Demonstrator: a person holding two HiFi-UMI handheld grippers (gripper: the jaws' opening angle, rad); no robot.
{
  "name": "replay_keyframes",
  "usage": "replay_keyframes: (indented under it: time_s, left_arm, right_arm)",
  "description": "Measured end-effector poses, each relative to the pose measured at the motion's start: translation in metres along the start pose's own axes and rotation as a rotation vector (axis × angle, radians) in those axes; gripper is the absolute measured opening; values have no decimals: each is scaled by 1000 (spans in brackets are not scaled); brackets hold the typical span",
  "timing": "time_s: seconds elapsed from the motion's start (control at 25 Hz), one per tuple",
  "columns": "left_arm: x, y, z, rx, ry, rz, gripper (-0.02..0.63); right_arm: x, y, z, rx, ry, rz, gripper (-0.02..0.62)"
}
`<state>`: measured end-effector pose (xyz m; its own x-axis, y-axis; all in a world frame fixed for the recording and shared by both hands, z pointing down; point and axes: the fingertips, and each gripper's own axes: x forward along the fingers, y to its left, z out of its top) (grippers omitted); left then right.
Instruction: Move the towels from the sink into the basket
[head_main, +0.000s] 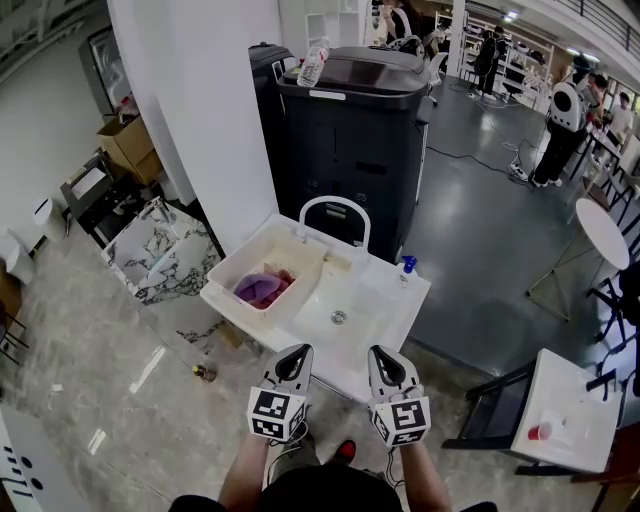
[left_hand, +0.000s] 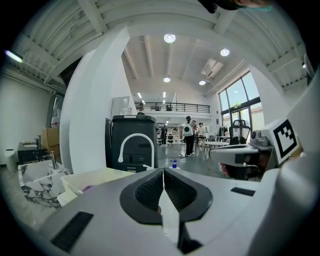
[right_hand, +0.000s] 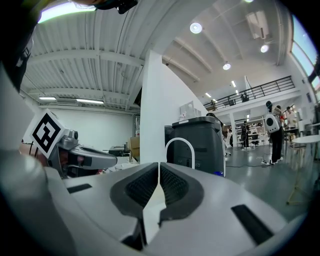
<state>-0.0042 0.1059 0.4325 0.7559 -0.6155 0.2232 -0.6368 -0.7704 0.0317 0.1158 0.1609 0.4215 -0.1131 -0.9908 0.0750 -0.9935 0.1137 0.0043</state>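
Observation:
A white sink unit stands before me, with a bare basin and a drain. On its left part sits a white basket that holds purple and pink towels. I see no towel in the basin. A white arched faucet rises at the back. My left gripper and right gripper hover side by side over the sink's front edge, both shut with nothing between the jaws. In the left gripper view the pads meet, with the basket beyond them.
A tall black machine stands behind the sink, a white pillar to its left. A small blue-capped bottle sits on the sink's right rim. A marble-patterned block lies left, a white table right. People stand far back.

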Motion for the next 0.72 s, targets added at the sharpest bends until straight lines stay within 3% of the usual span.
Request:
replay_keyframes:
  time_s: [0.72]
  left_arm:
    - [-3,-10,-6,6,9,-2,12]
  right_arm:
    - [-10,-3,-5,-4,8,-3,35]
